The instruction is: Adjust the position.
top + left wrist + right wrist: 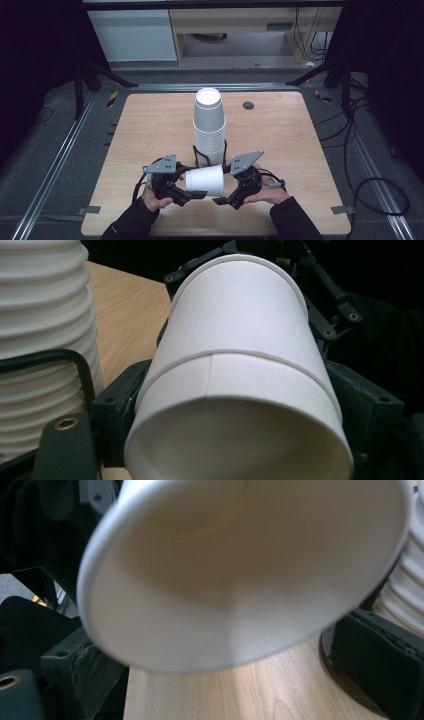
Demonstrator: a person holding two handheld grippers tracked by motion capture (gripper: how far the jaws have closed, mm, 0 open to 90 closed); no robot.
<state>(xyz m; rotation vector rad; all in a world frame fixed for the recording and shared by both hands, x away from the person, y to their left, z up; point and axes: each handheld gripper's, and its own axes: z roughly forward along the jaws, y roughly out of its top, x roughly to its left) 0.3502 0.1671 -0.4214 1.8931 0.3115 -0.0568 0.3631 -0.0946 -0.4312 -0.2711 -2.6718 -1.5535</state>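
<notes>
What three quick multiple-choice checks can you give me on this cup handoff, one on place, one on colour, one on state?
1. Where does the tall stack of cups stand?
A. On the floor beside the table
B. Near the middle of the table, just beyond the grippers
C. At the table's far right corner

2. What colour is the held cup?
A. White
B. Red
C. Blue

3. How does the held cup lie?
A. Upright on the table
B. Nested on top of the stack
C. On its side, between the left gripper and the right gripper

Answers: 1 B, the high view shows the stack in a black wire holder at mid-table. 2 A, it looks white in every view. 3 C, the high view shows it sideways between both grippers, wide mouth towards the right one.
</notes>
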